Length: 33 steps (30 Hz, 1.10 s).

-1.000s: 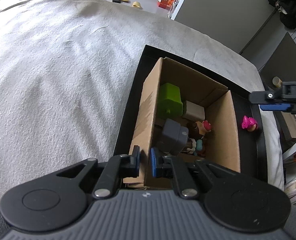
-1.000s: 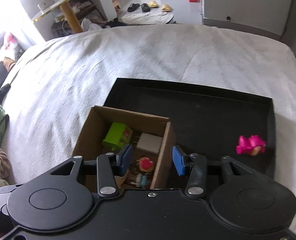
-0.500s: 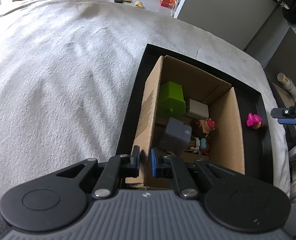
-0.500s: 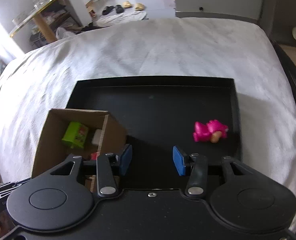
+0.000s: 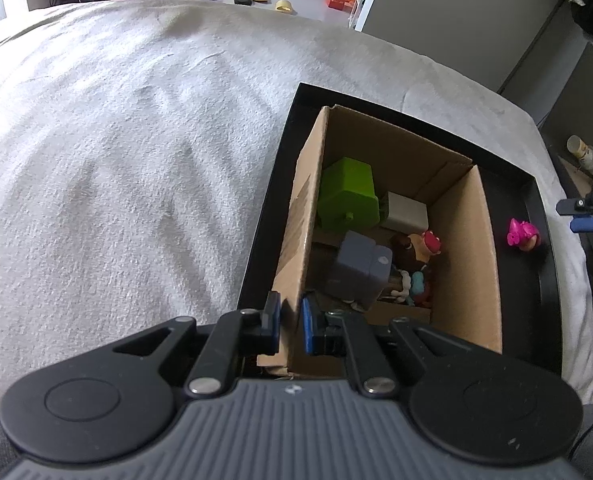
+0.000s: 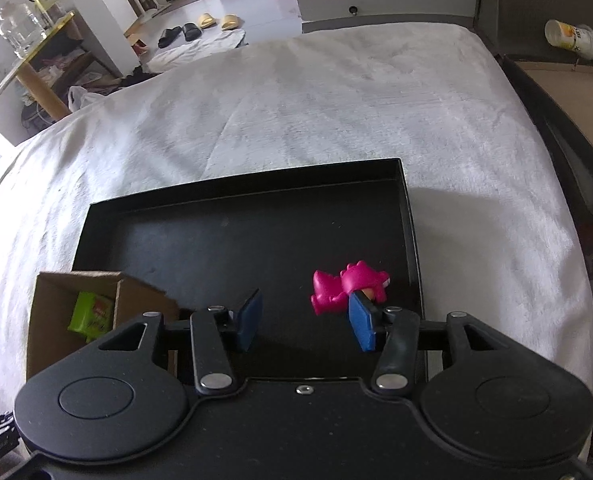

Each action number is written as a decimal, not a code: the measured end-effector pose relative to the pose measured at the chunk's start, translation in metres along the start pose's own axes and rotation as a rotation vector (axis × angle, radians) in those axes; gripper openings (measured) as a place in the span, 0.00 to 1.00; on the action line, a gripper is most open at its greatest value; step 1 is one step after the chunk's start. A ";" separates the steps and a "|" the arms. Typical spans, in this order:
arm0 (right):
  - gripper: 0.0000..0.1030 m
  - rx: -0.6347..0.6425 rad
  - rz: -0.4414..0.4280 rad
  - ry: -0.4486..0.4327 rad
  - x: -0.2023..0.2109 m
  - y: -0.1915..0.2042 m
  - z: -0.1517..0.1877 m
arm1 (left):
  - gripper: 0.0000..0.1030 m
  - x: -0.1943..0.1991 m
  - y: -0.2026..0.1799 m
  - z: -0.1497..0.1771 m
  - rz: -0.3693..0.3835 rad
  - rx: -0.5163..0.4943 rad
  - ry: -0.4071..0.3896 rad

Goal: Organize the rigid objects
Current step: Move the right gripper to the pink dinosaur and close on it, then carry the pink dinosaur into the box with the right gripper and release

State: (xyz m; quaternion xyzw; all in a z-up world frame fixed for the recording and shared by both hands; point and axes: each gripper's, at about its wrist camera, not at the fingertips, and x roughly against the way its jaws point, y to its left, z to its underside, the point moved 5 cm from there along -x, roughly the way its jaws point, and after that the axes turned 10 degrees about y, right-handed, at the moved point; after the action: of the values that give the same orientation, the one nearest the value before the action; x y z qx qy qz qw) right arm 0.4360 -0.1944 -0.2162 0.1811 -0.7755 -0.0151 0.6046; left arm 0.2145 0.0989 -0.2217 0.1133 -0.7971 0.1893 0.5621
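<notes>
A white bed (image 6: 316,112) carries a black tray (image 6: 216,248). On the tray's right side lies the pink toy (image 6: 346,290), long axis crosswise, just ahead of the right hand-held gripper (image 6: 306,320), whose fingers are spread; the toy sits off-centre, by the right finger. The box (image 5: 468,264) on the tray's left holds a green block (image 5: 346,200), a grey one and figurines. The left hand-held gripper (image 5: 290,322) pinches the box wall.
</notes>
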 end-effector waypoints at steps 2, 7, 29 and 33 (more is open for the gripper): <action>0.50 -0.003 -0.003 0.006 -0.004 -0.003 -0.004 | 0.10 -0.001 0.000 0.000 -0.004 -0.001 0.002; 0.57 0.023 -0.007 0.036 -0.019 -0.005 -0.012 | 0.10 -0.002 0.000 -0.001 -0.013 -0.004 0.005; 0.77 0.255 0.090 0.176 -0.084 -0.017 -0.016 | 0.10 -0.011 -0.004 -0.003 -0.056 -0.011 0.029; 0.77 0.272 0.105 0.188 -0.093 -0.016 -0.014 | 0.10 -0.011 -0.003 -0.003 -0.057 -0.012 0.029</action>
State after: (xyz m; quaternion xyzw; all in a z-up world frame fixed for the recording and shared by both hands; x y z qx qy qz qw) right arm 0.4723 -0.1784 -0.3034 0.2210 -0.7189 0.1386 0.6443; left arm 0.2223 0.0968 -0.2301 0.1297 -0.7865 0.1702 0.5793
